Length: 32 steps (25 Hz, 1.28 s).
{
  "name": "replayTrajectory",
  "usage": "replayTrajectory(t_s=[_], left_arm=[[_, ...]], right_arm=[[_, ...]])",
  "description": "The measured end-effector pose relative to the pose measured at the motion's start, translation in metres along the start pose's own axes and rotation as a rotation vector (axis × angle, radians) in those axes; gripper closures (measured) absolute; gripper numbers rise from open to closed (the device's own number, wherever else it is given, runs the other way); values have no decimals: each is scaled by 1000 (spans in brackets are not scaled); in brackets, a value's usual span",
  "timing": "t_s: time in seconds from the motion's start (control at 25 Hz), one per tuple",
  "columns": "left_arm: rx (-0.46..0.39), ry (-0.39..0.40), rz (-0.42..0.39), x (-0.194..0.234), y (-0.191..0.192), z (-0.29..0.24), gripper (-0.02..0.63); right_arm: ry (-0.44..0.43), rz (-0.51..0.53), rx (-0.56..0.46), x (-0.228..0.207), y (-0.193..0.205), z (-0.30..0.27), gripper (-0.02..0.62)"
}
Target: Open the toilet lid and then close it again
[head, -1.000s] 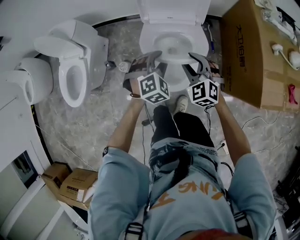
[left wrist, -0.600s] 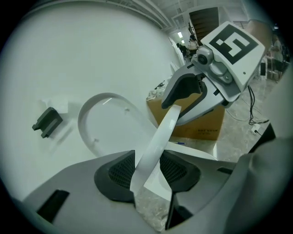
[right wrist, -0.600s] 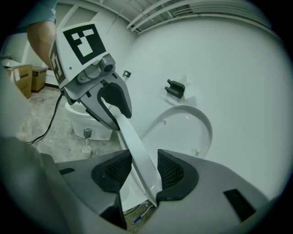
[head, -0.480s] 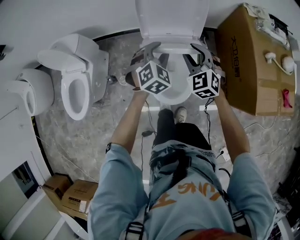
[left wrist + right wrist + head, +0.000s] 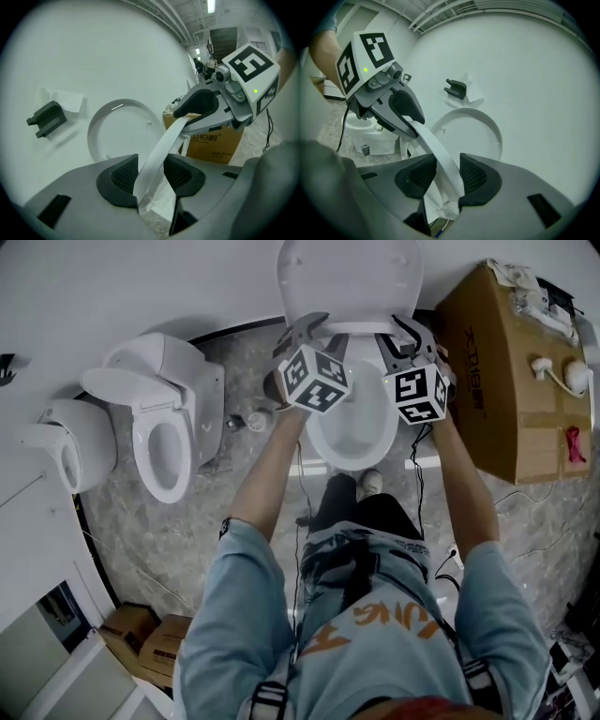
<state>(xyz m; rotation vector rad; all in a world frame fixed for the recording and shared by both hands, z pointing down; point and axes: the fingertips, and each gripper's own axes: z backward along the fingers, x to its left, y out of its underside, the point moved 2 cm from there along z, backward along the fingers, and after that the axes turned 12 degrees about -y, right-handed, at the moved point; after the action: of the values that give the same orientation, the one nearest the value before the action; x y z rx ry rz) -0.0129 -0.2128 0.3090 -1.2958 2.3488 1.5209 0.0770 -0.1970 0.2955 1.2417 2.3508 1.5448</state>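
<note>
The white toilet's bowl (image 5: 352,432) stands in front of me, with its lid (image 5: 347,273) upright against the wall. The seat ring (image 5: 164,140) is raised off the bowl and runs as a thin white band between both grippers. My left gripper (image 5: 309,326) is shut on the ring's front left edge, its pads pressing each face in the left gripper view (image 5: 151,176). My right gripper (image 5: 405,332) is shut on the ring (image 5: 433,145) on the other side; its jaws (image 5: 447,176) have just been closing on it. The lid (image 5: 471,133) shows behind the ring.
A second toilet (image 5: 164,418) with its seat down stands to the left, and a third one (image 5: 66,446) further left. A large cardboard box (image 5: 506,371) stands close on the right. Smaller boxes (image 5: 155,638) lie at the lower left. A black bracket (image 5: 47,119) hangs on the wall.
Both grippers have moved up and away from me, toward the upright lid, carrying the seat ring up with them. The bowl under them is now uncovered.
</note>
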Motion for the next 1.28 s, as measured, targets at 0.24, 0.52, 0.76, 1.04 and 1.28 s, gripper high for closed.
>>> replayTrajectory(t_s=[0.24, 0.52, 0.76, 1.04, 1.28], left_arm=[[-26, -3, 49, 35, -14, -41, 422], [-58, 10, 37, 67, -27, -86, 419], [-55, 22, 43, 88, -35, -124, 419], [-56, 16, 8, 103, -38, -148, 422], [-84, 9, 13, 103, -38, -149, 420]], right_arm=[[41, -70, -11, -41, -13, -34, 426], [54, -134, -10, -85, -21, -74, 422], [55, -160, 5, -116, -22, -107, 417], [83, -187, 13, -135, -25, -131, 407], [81, -171, 5, -135, -24, -132, 403]])
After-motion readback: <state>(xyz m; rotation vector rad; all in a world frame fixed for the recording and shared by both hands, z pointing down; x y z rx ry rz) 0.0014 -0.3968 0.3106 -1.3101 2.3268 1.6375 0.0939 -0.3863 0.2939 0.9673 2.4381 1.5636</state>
